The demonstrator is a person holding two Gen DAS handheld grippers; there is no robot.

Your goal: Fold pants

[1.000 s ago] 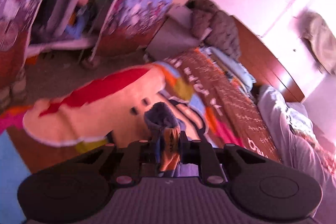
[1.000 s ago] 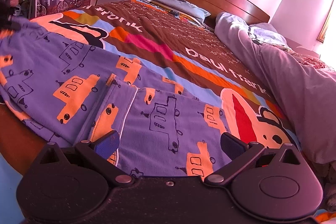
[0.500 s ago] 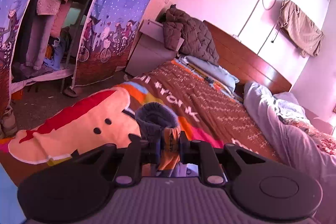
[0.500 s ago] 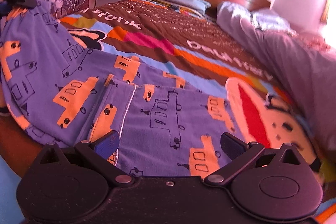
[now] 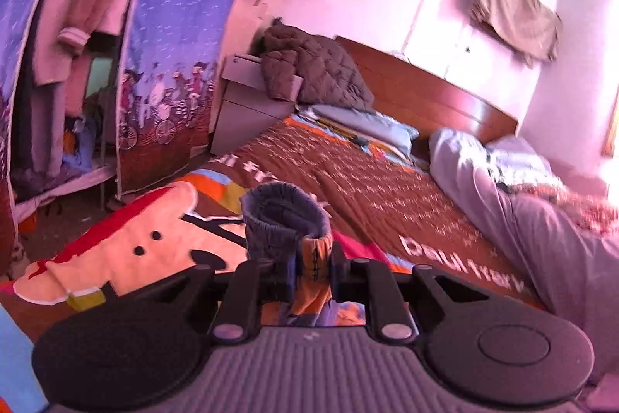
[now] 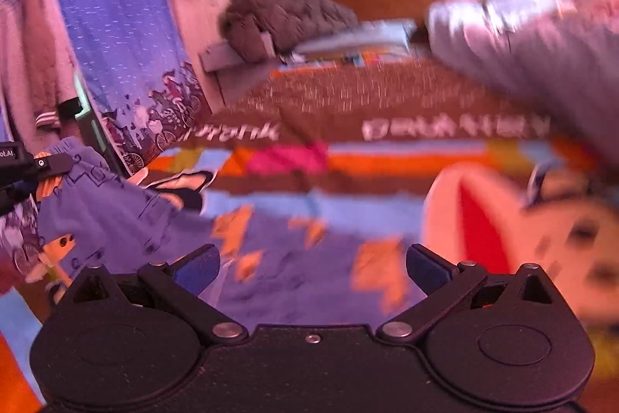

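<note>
Two grippers are in my hands: my left gripper (image 5: 311,271) is clamped narrow on a gathered edge of the pants (image 5: 286,223), whose ribbed band curls up just past the fingertips at twelve o'clock. My right gripper (image 6: 312,268) stands wide with nothing pinched, the blue pants with orange cars spread directly beneath and ahead of it, rising toward nine o'clock where the left gripper lifts them. Beyond lies the striped bedspread (image 6: 348,161), then a grey duvet (image 5: 541,219) at two o'clock and the wooden headboard (image 5: 425,95) farthest off.
</note>
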